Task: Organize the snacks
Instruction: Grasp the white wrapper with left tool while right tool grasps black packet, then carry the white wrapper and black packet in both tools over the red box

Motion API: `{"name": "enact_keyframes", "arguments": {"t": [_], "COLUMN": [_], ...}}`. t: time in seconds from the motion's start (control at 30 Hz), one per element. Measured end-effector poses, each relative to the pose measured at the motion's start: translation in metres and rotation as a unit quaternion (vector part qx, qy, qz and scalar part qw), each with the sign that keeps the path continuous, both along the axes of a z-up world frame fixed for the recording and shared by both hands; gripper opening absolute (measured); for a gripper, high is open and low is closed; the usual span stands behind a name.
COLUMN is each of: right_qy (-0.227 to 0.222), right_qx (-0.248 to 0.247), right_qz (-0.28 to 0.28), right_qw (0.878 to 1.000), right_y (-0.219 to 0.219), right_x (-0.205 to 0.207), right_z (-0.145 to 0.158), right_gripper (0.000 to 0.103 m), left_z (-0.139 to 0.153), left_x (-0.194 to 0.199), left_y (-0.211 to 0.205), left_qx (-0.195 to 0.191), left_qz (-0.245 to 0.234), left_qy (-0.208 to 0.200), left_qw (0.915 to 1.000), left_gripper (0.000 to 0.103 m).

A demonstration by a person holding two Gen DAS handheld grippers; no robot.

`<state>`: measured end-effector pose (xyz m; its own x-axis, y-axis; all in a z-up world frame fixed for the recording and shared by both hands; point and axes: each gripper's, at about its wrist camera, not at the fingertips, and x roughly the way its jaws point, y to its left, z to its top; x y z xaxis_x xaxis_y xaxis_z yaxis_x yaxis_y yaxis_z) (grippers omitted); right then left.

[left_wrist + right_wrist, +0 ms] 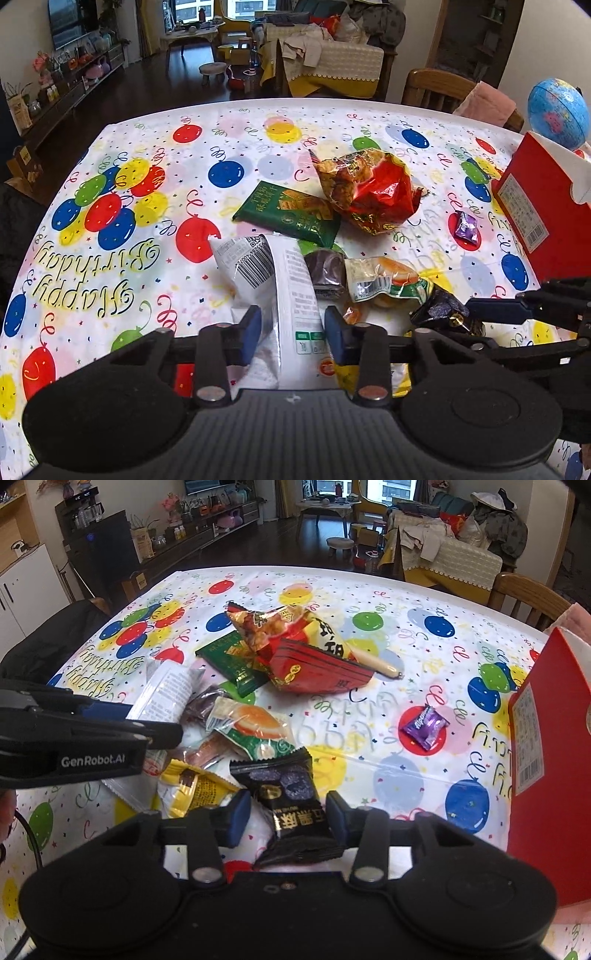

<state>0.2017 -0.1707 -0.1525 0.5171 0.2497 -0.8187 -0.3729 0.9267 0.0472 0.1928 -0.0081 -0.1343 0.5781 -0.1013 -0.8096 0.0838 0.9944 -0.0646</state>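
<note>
white packet [291, 295] between left tongs [291, 330], black packet [291, 805] between right tongs [286, 818]

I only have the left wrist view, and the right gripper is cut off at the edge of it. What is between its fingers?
Observer: A black packet lies between the fingers of the right gripper. I can't tell whether it is pinched.
Operator: Is anything hiding behind the red bag?
Observer: A wooden handle sticks out from behind the red bag and rests on the tablecloth.
</note>
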Motion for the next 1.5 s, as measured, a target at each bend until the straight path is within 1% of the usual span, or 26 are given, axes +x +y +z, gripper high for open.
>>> {"name": "enact_keyframes", "arguments": {"t": [0.03,0.13,0.23,0.4,0.63,0.77,0.97,1.07,1.23,1.5], "right_qy": [0.000,0.001,-0.001,-0.010,-0.027,-0.037,-0.045,-0.052,-0.066,-0.095], "right_qx": [0.001,0.004,0.005,0.016,0.030,0.037,0.045,0.046,0.044,0.036], "right_qz": [-0.003,-0.011,-0.016,-0.026,-0.033,-0.029,-0.034,-0.039,-0.049,-0.069], "right_qw": [1.000,1.000,1.000,0.999,0.999,0.998,0.997,0.997,0.996,0.992], "right_y": [-0.001,-0.004,-0.007,-0.013,-0.021,-0.023,-0.027,-0.033,-0.048,-0.081], "right_x": [-0.001,-0.004,-0.009,-0.021,-0.038,-0.048,-0.061,-0.068,-0.077,-0.082], "right_z": [0.000,0.002,0.005,0.016,0.039,0.050,0.060,0.068,0.084,0.116], "right_gripper": [0.033,0.030,0.029,0.029,0.029,0.029,0.029,0.029,0.029,0.029], "left_z": [0.000,0.001,0.003,0.013,0.032,0.036,0.041,0.052,0.075,0.115], "left_x": [0.000,-0.003,-0.007,-0.016,-0.032,-0.040,-0.055,-0.061,-0.070,-0.073], "left_y": [0.001,0.003,0.006,0.011,0.016,0.017,0.017,0.016,0.006,-0.033], "left_qx": [0.000,-0.003,-0.003,-0.010,-0.027,-0.025,-0.033,-0.041,-0.048,-0.061], "left_qz": [0.001,0.003,0.008,0.014,0.017,0.018,0.018,0.017,0.003,-0.032], "left_qy": [0.000,0.000,-0.001,-0.011,-0.024,-0.025,-0.028,-0.038,-0.058,-0.094], "left_qw": [1.0000,1.0000,1.0000,0.9998,0.9992,0.9992,0.9989,0.9983,0.9971,0.9931], "left_gripper": [0.033,0.029,0.027,0.025,0.019,0.017,0.016,0.016,0.016,0.016]}}
